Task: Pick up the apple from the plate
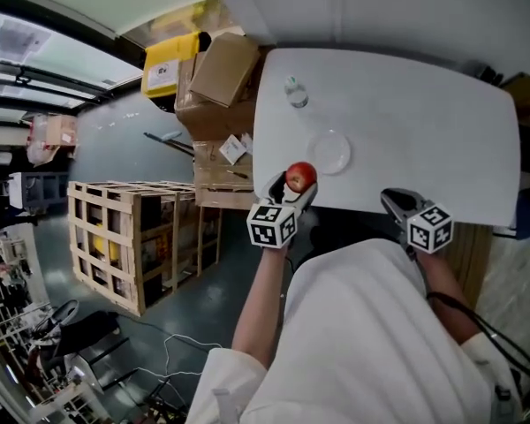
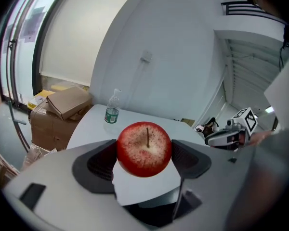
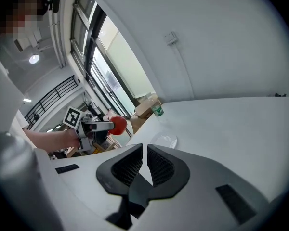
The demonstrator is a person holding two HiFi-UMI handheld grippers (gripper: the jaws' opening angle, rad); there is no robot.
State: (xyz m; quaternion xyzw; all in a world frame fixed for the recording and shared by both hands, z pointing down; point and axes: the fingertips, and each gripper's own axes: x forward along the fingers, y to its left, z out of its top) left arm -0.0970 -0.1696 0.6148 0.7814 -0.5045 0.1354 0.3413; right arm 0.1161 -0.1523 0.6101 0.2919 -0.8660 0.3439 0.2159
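My left gripper (image 1: pixel 293 186) is shut on a red apple (image 1: pixel 300 177), held in the air at the near edge of the white table (image 1: pixel 424 122). In the left gripper view the apple (image 2: pixel 144 148) sits stem-up between the two dark pads. The clear plate (image 1: pixel 329 151) lies bare on the table just beyond it, also seen as a small disc (image 3: pixel 164 140) in the right gripper view. My right gripper (image 1: pixel 397 203) hovers at the table's near edge to the right, jaws nearly together with nothing between them (image 3: pixel 145 165).
A clear water bottle (image 1: pixel 295 92) with a green label stands at the table's far left. Cardboard boxes (image 1: pixel 223 73) and a wooden crate (image 1: pixel 141 237) stand on the floor left of the table. A dark cable (image 1: pixel 477 321) trails by my right arm.
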